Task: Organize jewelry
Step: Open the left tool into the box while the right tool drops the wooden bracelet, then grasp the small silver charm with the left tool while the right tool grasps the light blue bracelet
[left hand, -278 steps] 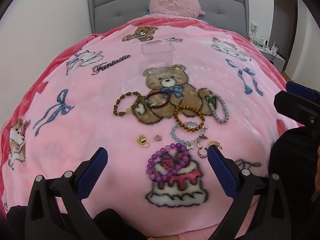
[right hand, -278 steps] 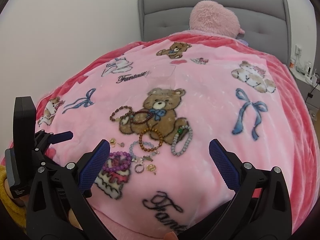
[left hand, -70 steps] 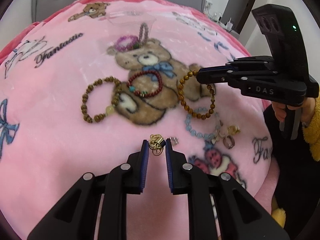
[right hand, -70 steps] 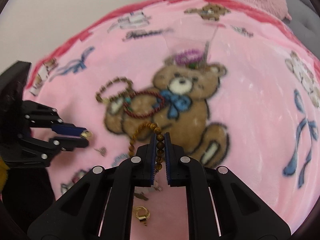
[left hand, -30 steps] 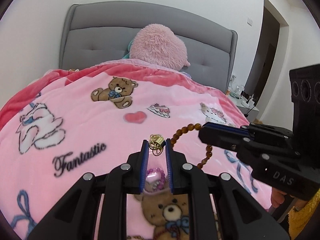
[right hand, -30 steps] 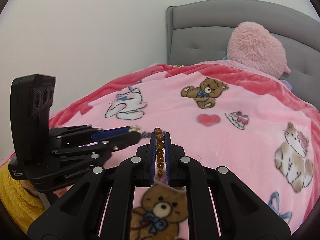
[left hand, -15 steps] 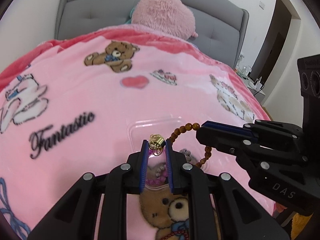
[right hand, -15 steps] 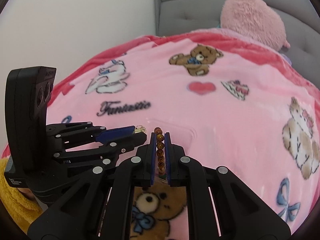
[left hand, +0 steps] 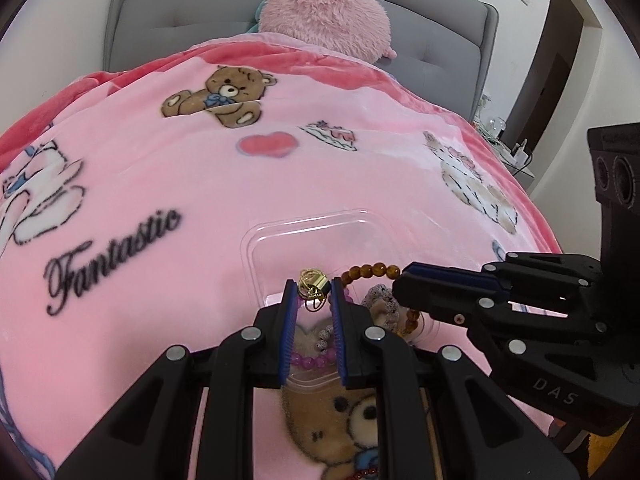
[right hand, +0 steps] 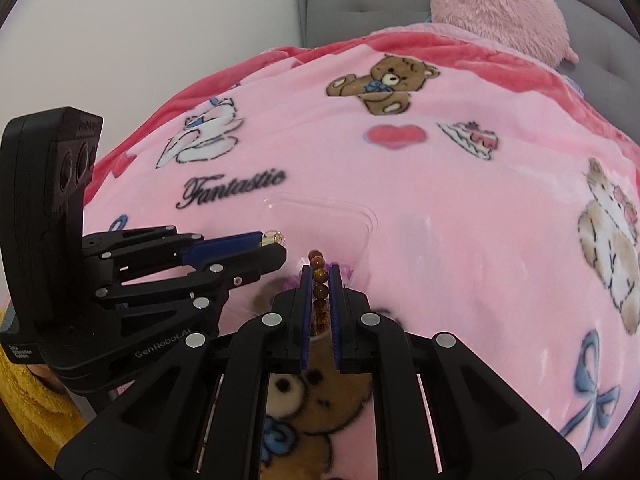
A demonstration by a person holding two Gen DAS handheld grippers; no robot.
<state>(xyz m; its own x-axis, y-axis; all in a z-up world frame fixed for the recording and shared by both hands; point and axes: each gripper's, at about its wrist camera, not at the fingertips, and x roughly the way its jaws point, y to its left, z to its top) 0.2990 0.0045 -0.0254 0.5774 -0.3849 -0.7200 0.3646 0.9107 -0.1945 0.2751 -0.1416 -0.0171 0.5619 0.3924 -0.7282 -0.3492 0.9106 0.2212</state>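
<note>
The left gripper [left hand: 314,292] is clamped on a small gold charm [left hand: 315,282], and the right gripper [right hand: 320,276] is clamped on an amber bead bracelet [right hand: 319,276]; both hang just above the near half of a clear plastic tray [left hand: 280,227] lying on the pink blanket [left hand: 160,184] of the bed. The two grippers sit close side by side, the right one's tips just beside the charm, so there is little room between them; the far half of the tray is bare and open, and the blanket spreads clear around its raised rim on the left, right and far sides. Inside the tray, a purple bead bracelet [left hand: 310,359] and a speckled grey bracelet [left hand: 382,300] show only in part, cut off behind the fingers; the tray's near edge is hidden under the gripper bodies, and its clear walls are hard to trace against the pink. The amber loop's lower end is lost behind the right gripper. A pink plush cushion [left hand: 324,12] leans on the grey headboard [left hand: 180,8] at the far end.
</note>
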